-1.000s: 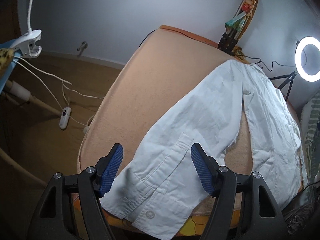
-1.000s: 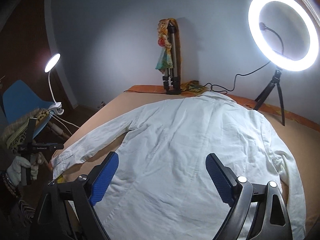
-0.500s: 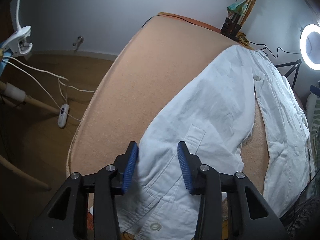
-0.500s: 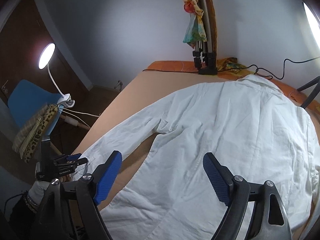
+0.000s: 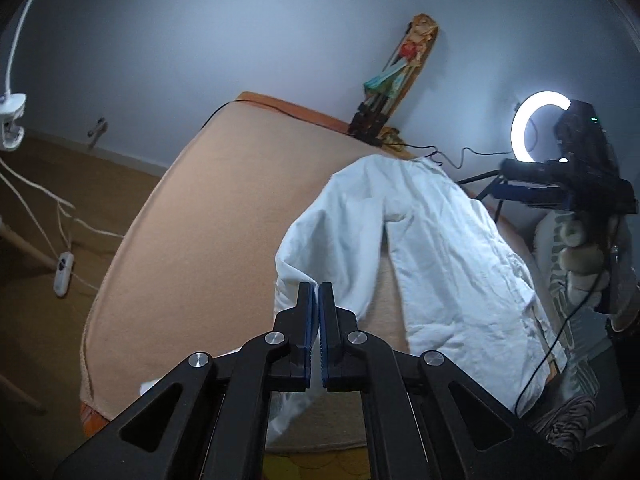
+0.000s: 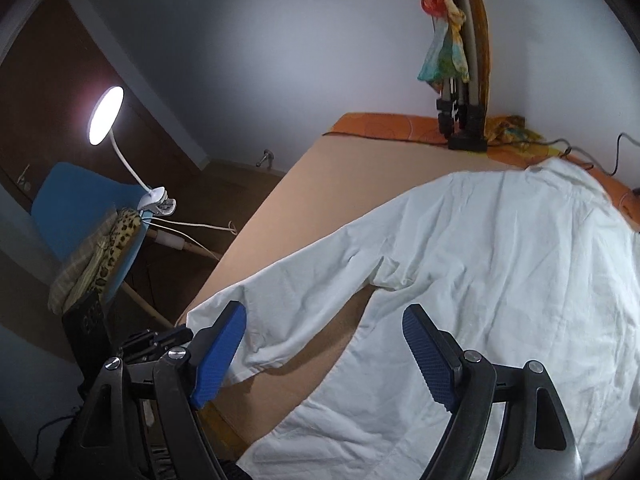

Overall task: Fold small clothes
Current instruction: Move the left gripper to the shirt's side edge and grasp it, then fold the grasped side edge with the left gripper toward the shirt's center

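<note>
a: the cuff is hidden under the left gripper; its jaws have just clamped onto the sleeve.
b: and the white shirt?
a: spread wrinkled on the tan bed, sleeve now lifted and bunched, where it lay flat earlier. the right gripper gapes wide, empty, above the hem.
</note>
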Action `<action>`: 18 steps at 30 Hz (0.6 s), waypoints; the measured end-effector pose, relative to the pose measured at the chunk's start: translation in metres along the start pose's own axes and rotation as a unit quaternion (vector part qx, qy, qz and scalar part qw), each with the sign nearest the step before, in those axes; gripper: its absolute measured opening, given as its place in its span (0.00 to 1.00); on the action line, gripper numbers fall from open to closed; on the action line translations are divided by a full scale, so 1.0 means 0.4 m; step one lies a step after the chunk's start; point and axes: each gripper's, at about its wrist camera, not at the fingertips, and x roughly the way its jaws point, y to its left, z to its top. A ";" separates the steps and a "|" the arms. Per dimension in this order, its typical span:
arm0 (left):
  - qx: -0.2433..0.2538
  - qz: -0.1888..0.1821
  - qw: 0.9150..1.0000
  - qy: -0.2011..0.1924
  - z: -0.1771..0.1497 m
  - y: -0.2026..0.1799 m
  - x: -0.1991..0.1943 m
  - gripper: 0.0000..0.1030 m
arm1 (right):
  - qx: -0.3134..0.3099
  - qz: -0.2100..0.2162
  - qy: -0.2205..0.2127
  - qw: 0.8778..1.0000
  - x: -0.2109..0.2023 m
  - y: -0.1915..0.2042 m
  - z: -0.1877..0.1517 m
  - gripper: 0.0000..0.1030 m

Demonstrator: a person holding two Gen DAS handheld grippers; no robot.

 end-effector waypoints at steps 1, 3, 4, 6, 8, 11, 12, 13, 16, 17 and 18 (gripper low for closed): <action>0.006 -0.008 1.000 -0.002 0.000 -0.020 -0.003 0.01 | 0.017 0.009 0.010 1.000 0.019 -0.008 0.001 0.80; 0.024 -0.018 1.000 -0.005 0.001 -0.060 -0.002 0.01 | 0.037 0.022 0.022 0.999 0.047 -0.018 -0.002 0.80; 0.033 -0.024 0.999 -0.005 -0.003 -0.079 -0.002 0.01 | 0.042 0.024 0.025 0.999 0.059 -0.022 -0.004 0.80; 0.056 -0.036 0.998 -0.002 -0.013 -0.127 0.002 0.01 | 0.039 0.021 0.025 0.999 0.082 -0.028 -0.007 0.78; 0.075 -0.047 0.996 0.003 -0.031 -0.169 0.008 0.01 | 0.037 0.009 0.022 0.999 0.101 -0.040 -0.003 0.75; 0.108 -0.057 0.992 0.017 -0.067 -0.223 0.025 0.01 | 0.050 -0.001 0.025 0.998 0.135 -0.076 0.014 0.60; 0.117 -0.062 0.991 0.023 -0.079 -0.239 0.034 0.01 | 0.053 -0.003 0.026 0.998 0.145 -0.086 0.022 0.56; 0.123 -0.066 0.990 0.030 -0.090 -0.252 0.044 0.01 | 0.055 -0.005 0.026 0.998 0.154 -0.095 0.031 0.53; 0.140 -0.079 0.986 0.053 -0.129 -0.287 0.066 0.01 | 0.057 -0.003 0.023 0.998 0.178 -0.116 0.055 0.50; 0.147 -0.079 0.984 0.061 -0.140 -0.298 0.076 0.01 | 0.058 -0.001 0.024 0.998 0.190 -0.123 0.062 0.50; 0.151 -0.080 0.983 0.068 -0.145 -0.309 0.090 0.01 | 0.059 -0.002 0.025 0.998 0.203 -0.128 0.070 0.50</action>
